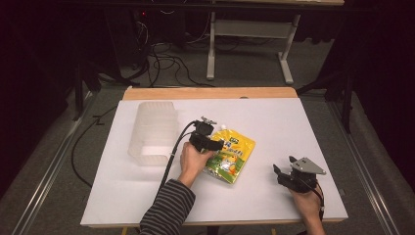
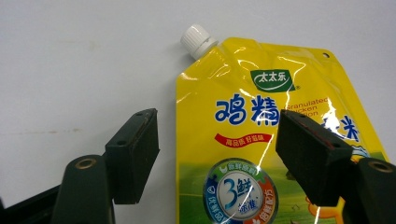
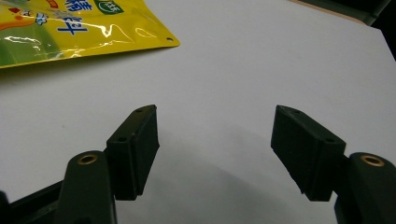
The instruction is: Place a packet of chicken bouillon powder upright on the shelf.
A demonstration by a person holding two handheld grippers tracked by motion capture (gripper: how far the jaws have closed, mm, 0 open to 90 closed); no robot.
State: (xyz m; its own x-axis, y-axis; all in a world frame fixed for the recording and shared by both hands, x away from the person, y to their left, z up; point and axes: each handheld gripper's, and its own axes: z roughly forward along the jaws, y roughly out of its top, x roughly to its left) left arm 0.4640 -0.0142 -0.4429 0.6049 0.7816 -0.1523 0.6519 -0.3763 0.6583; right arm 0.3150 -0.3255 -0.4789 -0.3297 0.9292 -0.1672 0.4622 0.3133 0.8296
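A yellow spouted pouch point(image 1: 231, 155) with blue lettering and a white screw cap point(image 1: 223, 127) lies flat on the white table point(image 1: 293, 122) near its middle. My left gripper point(image 1: 215, 144) hovers at the pouch's left edge, held in a hand with a striped sleeve. In the left gripper view the pouch point(image 2: 243, 116) lies below the open left gripper point(image 2: 217, 126): one pad is over bare table, the other over the pouch's print, neither pressing on it. My right gripper point(image 1: 280, 174) rests open near the table's front right. In its own view the right gripper point(image 3: 215, 126) has bare table between its pads, and the pouch's corner point(image 3: 70, 28) lies far left.
A translucent plastic container point(image 1: 151, 132) stands on the table's left half, close to the left hand. The table's wooden far edge point(image 1: 210, 93) faces a floor with cables point(image 1: 166, 63) and a white table frame point(image 1: 244, 44).
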